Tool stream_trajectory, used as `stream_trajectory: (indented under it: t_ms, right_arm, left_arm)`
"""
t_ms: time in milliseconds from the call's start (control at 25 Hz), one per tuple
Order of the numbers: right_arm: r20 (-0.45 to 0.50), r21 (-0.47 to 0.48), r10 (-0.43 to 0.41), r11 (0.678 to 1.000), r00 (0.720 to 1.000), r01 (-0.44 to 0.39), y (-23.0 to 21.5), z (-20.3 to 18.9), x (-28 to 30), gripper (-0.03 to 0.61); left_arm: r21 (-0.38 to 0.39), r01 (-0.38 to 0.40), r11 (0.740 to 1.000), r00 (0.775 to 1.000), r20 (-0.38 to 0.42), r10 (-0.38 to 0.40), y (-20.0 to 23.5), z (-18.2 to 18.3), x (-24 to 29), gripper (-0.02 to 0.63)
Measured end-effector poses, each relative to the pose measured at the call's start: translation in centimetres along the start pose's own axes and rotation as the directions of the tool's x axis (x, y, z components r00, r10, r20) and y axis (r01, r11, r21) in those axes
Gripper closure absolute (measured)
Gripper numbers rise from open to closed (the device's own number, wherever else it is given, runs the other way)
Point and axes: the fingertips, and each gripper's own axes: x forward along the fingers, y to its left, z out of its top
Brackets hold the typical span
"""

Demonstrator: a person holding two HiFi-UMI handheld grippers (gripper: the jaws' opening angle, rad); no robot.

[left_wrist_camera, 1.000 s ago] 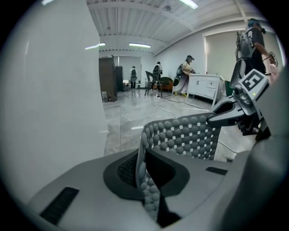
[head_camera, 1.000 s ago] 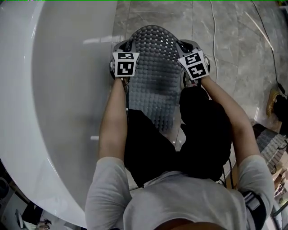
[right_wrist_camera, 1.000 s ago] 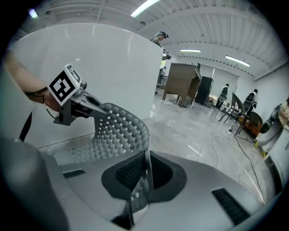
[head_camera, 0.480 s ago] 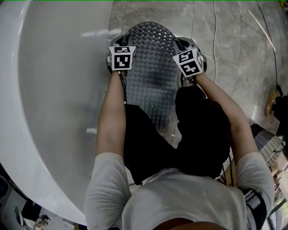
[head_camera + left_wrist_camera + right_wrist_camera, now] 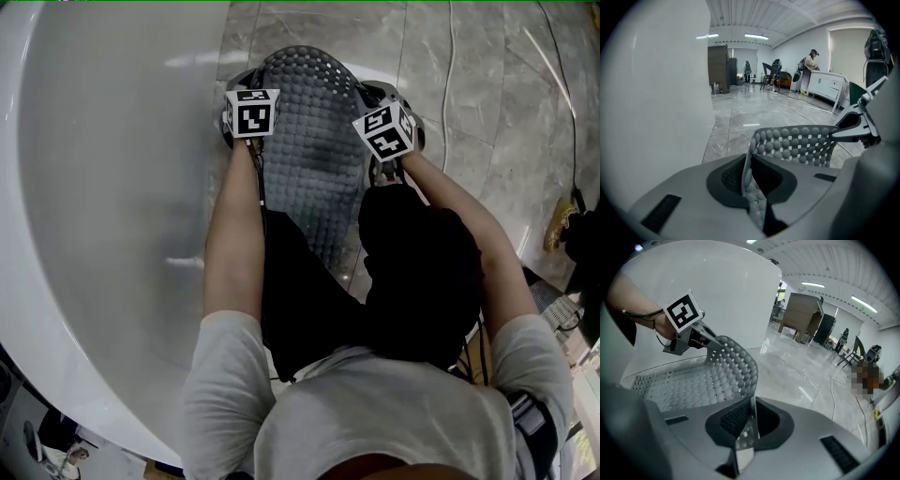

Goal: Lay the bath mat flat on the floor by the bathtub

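Head view: pinches grey bath mat (image 5: 314, 141) by both side edges, left gripper (image 5: 749, 180) and right gripper (image 5: 751, 420) each clamped narrow on its rim; hangs over marble floor (image 5: 487, 103), just beside white bathtub (image 5: 112, 187).

Our clothes and tools: grey shirt, black trousers, two grey grippers.

We wear a light grey T-shirt (image 5: 375, 412) with short sleeves and black trousers (image 5: 309, 309), and a dark strap (image 5: 527, 424) goes around the right upper arm. The left gripper (image 5: 746, 174) and the right gripper (image 5: 751, 420) each have a smooth light grey shell with small dark slots (image 5: 658, 213) and black jaw pads (image 5: 731, 177) with a fine grid texture. Each one carries a white cube with black square markers, the left cube (image 5: 253, 112) and the right cube (image 5: 384, 131). A thin black cable (image 5: 261, 192) runs from the left gripper along the forearm.
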Motion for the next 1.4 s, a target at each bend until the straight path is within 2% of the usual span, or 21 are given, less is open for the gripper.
stream_trajectory:
  t_ms: [160, 360, 560, 760, 960, 1160, 1320, 1400]
  right_arm:
    - [-0.024, -0.097, 0.006, 0.995, 1.000, -0.008, 0.0, -0.7, 1.4, 0.554]
    - [-0.040, -0.059, 0.019, 0.998, 0.999, -0.021, -0.9, -1.4, 3.2, 0.554]
    - [-0.013, -0.119, 0.007, 0.993, 1.000, -0.008, -0.2, -2.4, 5.1, 0.555]
    - [0.044, 0.001, -0.048, 0.999, 0.998, 0.048, -0.2, -2.9, 5.6, 0.555]
    - [0.032, 0.085, -0.055, 0.995, 0.998, 0.052, -2.1, -3.7, 6.6, 0.554]
    - [0.038, 0.092, -0.035, 0.995, 0.999, 0.032, -4.1, -3.4, 8.5, 0.554]
    - [0.035, 0.071, -0.016, 0.997, 0.999, 0.013, -4.4, -3.7, 9.0, 0.555]
    - [0.029, 0.085, 0.004, 0.996, 1.000, -0.006, -4.3, -3.9, 9.2, 0.554]
  left_arm:
    - [0.065, -0.018, 0.998, 0.999, -0.025, 0.020, -0.4, 0.3, 1.3, 0.583]
    - [0.029, -0.069, 0.997, 0.996, -0.054, 0.071, -0.3, -0.2, 2.8, 0.583]
    - [0.007, -0.132, 0.991, 0.991, -0.028, 0.132, -0.4, -0.7, 4.5, 0.583]
    - [0.071, -0.180, 0.981, 0.984, 0.004, 0.180, 0.2, -1.6, 4.1, 0.583]
    - [0.071, -0.180, 0.981, 0.984, -0.001, 0.181, 0.4, -2.2, 4.6, 0.583]
    - [0.077, -0.195, 0.978, 0.980, -0.030, 0.198, 1.5, -1.2, 7.0, 0.583]
    - [0.116, -0.208, 0.971, 0.975, -0.055, 0.216, 1.8, -1.1, 7.9, 0.574]
    - [0.104, -0.217, 0.971, 0.973, -0.055, 0.224, 2.2, -1.5, 8.1, 0.564]
